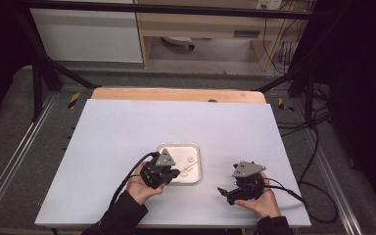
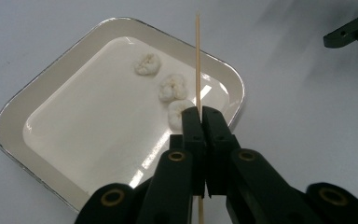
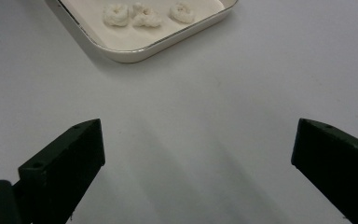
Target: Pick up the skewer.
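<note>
Currently the left gripper [image 2: 199, 116] has its jaws clenched on a thin wooden skewer [image 2: 198, 60]. In the left gripper view the skewer's long axis runs straight along the jaws, its tip pointing away from the hand, out over the far rim of the white tray [image 2: 18, 112]. Three pale dough-like pieces [image 2: 172, 87] lie in a row in the tray, just beside the skewer. Right gripper [image 3: 193, 154]: jaws released, wide apart, nothing between them, over bare white worktop [image 3: 261, 70], near the tray.
</note>
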